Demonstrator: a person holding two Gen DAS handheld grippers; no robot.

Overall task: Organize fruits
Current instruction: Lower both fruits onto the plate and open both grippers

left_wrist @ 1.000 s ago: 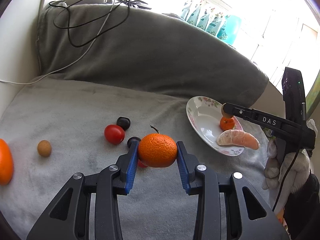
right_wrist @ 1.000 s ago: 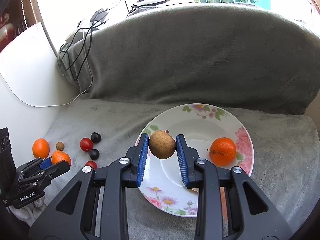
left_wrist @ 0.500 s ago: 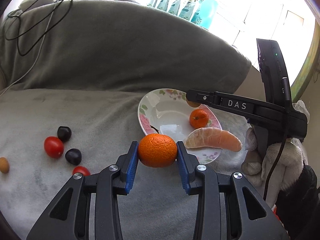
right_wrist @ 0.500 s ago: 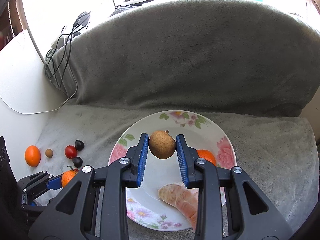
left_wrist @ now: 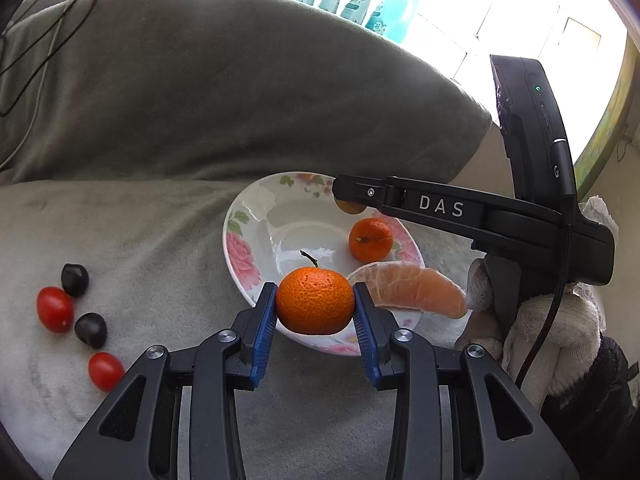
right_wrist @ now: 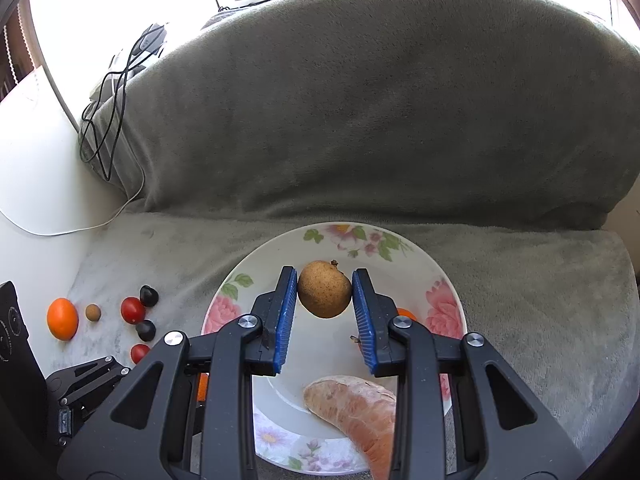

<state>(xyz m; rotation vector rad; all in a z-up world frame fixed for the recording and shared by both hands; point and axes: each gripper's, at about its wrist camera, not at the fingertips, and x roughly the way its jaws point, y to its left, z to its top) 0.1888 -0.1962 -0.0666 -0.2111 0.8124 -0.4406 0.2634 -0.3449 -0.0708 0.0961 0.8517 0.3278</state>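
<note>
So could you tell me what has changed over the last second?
The left gripper carried its tangerine from the blanket to the plate edge. The right gripper advanced over the plate. Both stay shut; nothing was released. Loose fruits unmoved.

1. Your left hand-held gripper (left_wrist: pixel 315 307) points forward and level, its blue pads pressed against both sides of a mandarin (left_wrist: pixel 314 301).
2. Your right hand-held gripper (right_wrist: pixel 325 295) is likewise clamped, pads squeezing a small brown fruit (right_wrist: pixel 324 294).
3. From the left wrist view, your right hand-held gripper reaches in from the right, held by your white-gloved hand (left_wrist: pixel 556 328).
</note>
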